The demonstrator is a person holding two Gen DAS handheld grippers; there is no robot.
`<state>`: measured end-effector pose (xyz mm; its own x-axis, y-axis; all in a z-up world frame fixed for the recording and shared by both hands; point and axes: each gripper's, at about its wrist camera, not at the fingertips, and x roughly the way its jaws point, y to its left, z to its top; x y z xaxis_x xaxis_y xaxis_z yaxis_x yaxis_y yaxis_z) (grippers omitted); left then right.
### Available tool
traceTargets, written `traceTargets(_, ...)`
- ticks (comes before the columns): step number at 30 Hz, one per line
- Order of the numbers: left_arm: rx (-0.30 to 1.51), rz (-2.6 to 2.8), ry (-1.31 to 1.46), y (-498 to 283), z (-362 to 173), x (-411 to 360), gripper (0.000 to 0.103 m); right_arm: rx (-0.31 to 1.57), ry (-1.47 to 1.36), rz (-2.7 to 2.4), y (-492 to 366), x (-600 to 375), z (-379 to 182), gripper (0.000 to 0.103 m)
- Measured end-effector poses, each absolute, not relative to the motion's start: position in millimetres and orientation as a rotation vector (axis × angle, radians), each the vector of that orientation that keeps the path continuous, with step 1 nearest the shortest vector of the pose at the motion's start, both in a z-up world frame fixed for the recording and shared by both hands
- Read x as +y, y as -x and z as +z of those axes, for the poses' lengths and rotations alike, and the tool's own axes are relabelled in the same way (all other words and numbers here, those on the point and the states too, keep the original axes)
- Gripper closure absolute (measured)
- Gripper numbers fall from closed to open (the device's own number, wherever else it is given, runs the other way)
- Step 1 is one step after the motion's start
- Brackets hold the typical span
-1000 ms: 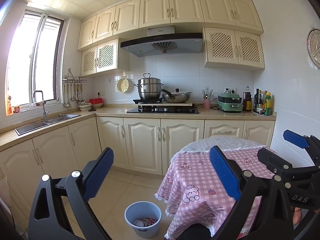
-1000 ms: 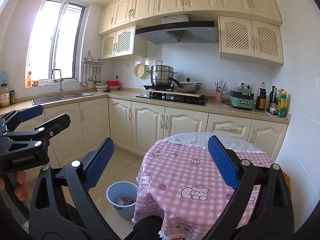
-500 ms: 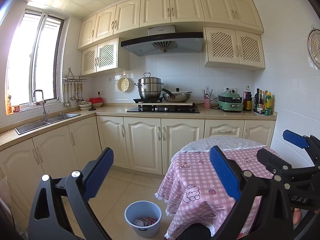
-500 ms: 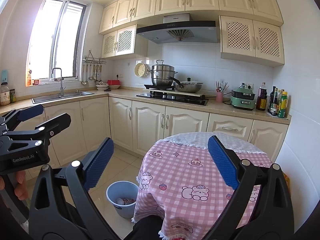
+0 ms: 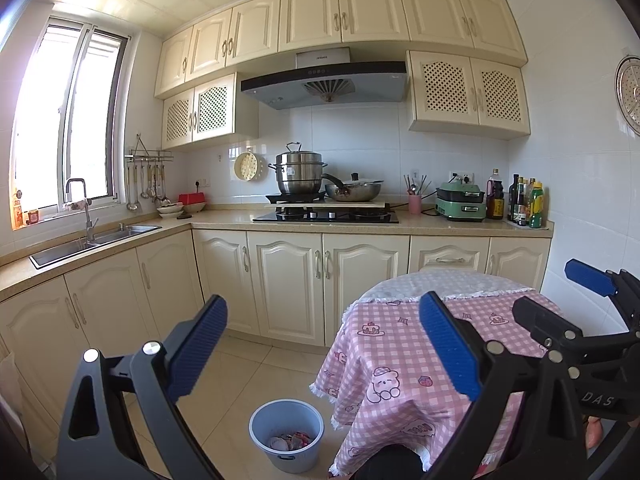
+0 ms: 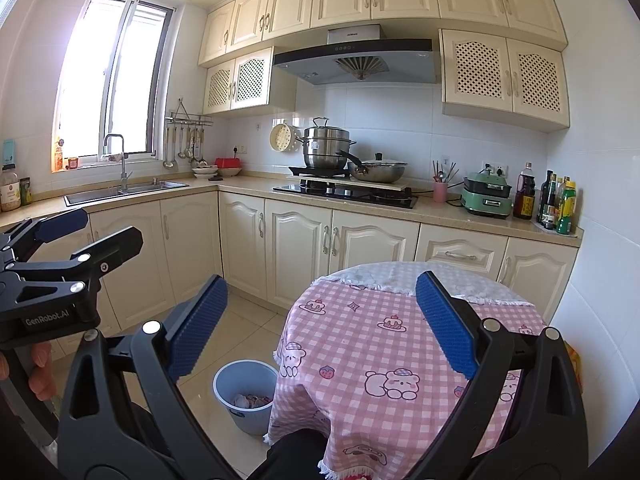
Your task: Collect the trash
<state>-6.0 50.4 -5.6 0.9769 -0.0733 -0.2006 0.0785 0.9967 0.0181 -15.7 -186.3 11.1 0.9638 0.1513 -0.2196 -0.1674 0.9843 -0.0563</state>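
Both grippers are spread wide with nothing in them. The left gripper (image 5: 322, 348) hangs right above the blue bin (image 5: 286, 436) with trash inside; from the right gripper (image 6: 320, 326), that bin sits low-left, tucked against the pink checked table (image 6: 360, 344).

Home kitchen, stove (image 5: 326, 214), sink (image 5: 96, 240), cabinets (image 5: 328, 16)

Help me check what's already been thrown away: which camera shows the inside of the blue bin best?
The left wrist view. There the blue bin stands fully exposed on the floor, its whole rim and the trash inside visible. In the right wrist view the tablecloth overlaps the bin's right edge, so part of the opening is hidden.
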Motion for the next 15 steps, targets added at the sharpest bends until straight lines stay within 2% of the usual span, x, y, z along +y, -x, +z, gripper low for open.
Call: traceTargets(15,0.241,-0.074,-0.021,-3,-12,54,0.008,0.25,0.058,0.166,4,-195,2,0.01)
